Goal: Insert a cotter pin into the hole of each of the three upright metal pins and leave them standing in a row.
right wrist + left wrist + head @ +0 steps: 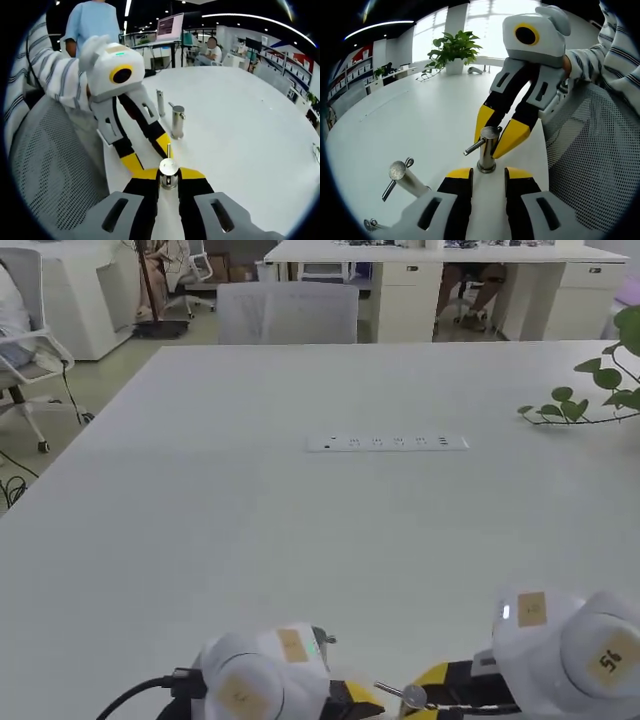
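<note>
An upright metal pin [487, 152] stands on the white table [300, 520] just ahead of my left gripper [488, 173], whose jaws are open. A cotter pin [472, 146] sticks out of its hole to the left. My right gripper [497, 131] comes down from above and is shut on the pin's head. In the right gripper view the same pin [168, 172] sits between my right gripper's [168, 174] yellow tips, with the left gripper [148, 152] beside it. Two more pins [177, 120] [160, 102] stand behind. One pin [405, 177] carries a cotter pin.
A power strip [388, 443] is set into the middle of the table, and a leafy plant [600, 390] trails in at the right edge. A mesh chair back [585, 150] is close behind the grippers. A person in blue [95, 22] stands nearby.
</note>
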### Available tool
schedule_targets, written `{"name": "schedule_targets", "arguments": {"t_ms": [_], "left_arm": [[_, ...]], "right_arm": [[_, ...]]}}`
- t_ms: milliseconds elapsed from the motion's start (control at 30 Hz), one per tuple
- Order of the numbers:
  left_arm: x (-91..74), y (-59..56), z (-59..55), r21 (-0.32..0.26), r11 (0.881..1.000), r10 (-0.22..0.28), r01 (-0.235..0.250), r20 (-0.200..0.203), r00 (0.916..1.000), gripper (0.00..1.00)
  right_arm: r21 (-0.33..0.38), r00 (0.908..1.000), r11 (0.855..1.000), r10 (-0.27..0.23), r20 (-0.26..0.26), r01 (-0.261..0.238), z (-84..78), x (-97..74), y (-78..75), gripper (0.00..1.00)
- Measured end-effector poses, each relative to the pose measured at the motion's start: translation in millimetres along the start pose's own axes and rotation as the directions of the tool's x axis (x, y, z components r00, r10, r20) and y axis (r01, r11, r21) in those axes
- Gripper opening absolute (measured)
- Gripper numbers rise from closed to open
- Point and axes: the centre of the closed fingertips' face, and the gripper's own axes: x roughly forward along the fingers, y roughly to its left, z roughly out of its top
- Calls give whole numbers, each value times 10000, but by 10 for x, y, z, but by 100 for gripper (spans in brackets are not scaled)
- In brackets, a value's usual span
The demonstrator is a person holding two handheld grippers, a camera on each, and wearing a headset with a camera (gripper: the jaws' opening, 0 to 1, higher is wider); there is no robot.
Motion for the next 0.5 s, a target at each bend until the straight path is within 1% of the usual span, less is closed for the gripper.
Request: {"name": "schedule_targets", "arguments": {"t_ms": [67, 100, 167, 333, 500], "left_arm": [[-25, -9, -2, 8, 10000, -37, 37, -28, 10000, 27], [-47, -32, 24, -322, 9994, -130, 133, 107, 9999, 27], [-87, -54, 71, -425, 9988, -245, 259, 320, 9992, 27], [-185, -90, 88, -278, 9990, -337, 345, 271, 9991, 30], [-268, -134, 42, -276, 9988, -408, 413, 207, 9990, 38]], "right_arm": [[5, 10000, 10000, 23, -6, -23, 3, -1, 4, 15], [22, 10000, 10000, 32, -15, -32, 3, 0, 3, 15], [21, 10000, 10000, 43, -46, -43, 4, -1, 3, 15], [53, 9999, 10000, 51, -142, -51, 0, 3, 0, 14], [-65, 9998, 10000, 66, -173, -67, 2, 5, -2, 14]]}}
